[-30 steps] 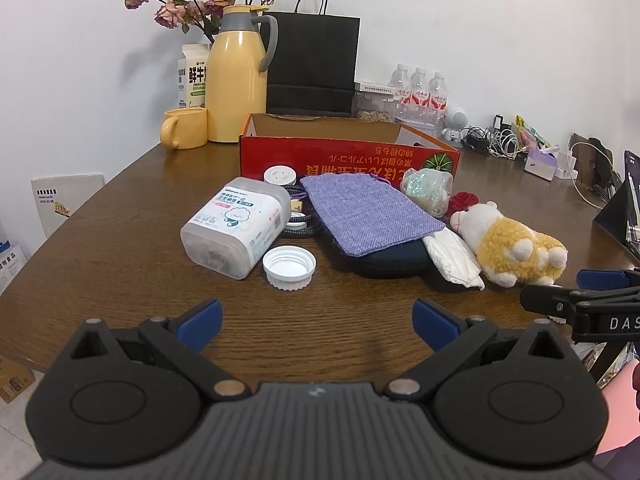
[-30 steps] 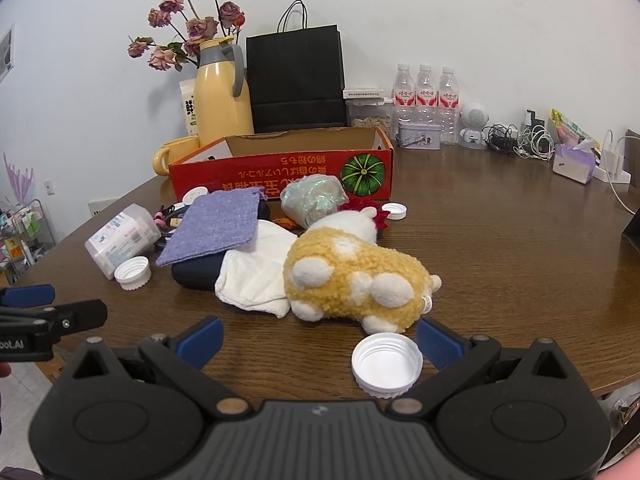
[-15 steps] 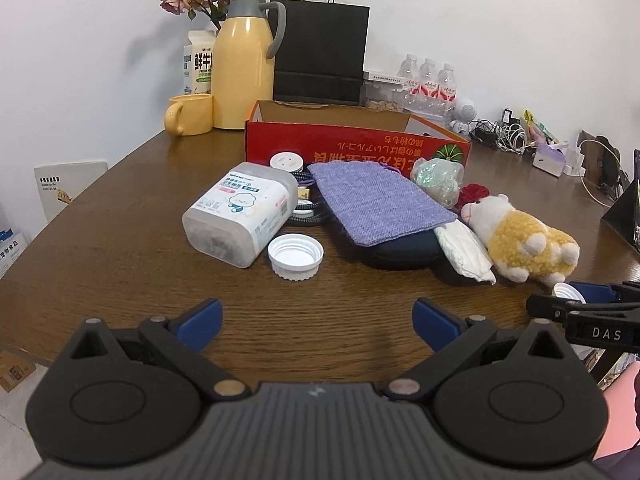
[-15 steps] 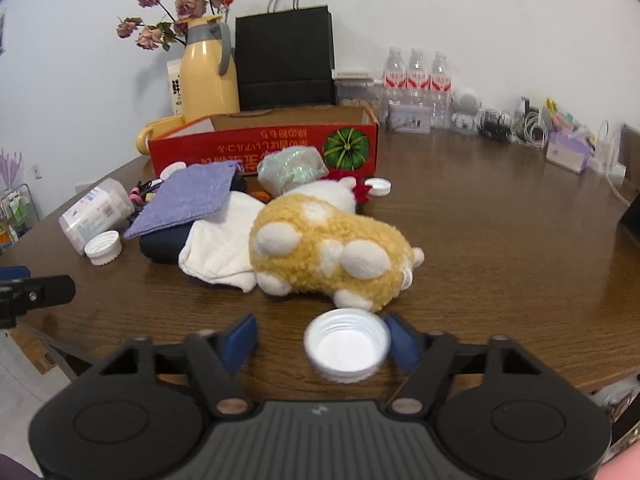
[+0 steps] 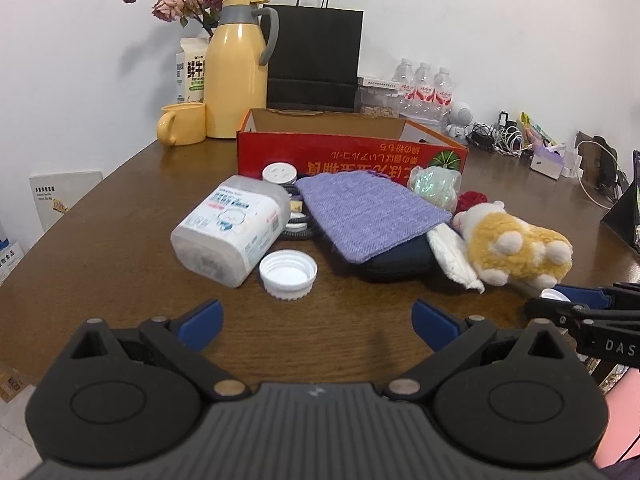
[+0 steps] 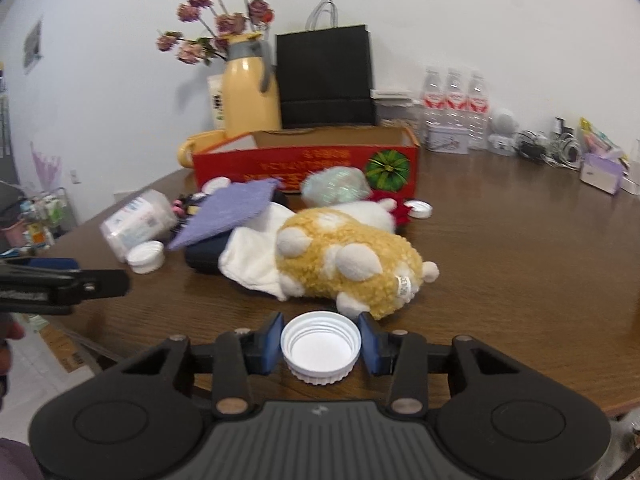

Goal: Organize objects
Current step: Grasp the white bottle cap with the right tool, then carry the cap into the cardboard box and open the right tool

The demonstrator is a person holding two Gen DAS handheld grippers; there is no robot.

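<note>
My right gripper [image 6: 320, 344] grips a white cap [image 6: 320, 346]. My left gripper [image 5: 316, 316] hangs released. Ahead, the box [image 6: 308, 160] looks unfilled; toy [image 6: 348, 264], pouch [image 5: 368, 212], jar [image 5: 232, 228] remain outside.

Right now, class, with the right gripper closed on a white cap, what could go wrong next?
1. The right gripper pinches the cap only by its ribbed sides; it might slip out.
2. The plush toy lies just beyond it; moving forward could shove it.
3. The left gripper is open near another cap and could nudge it.
</note>
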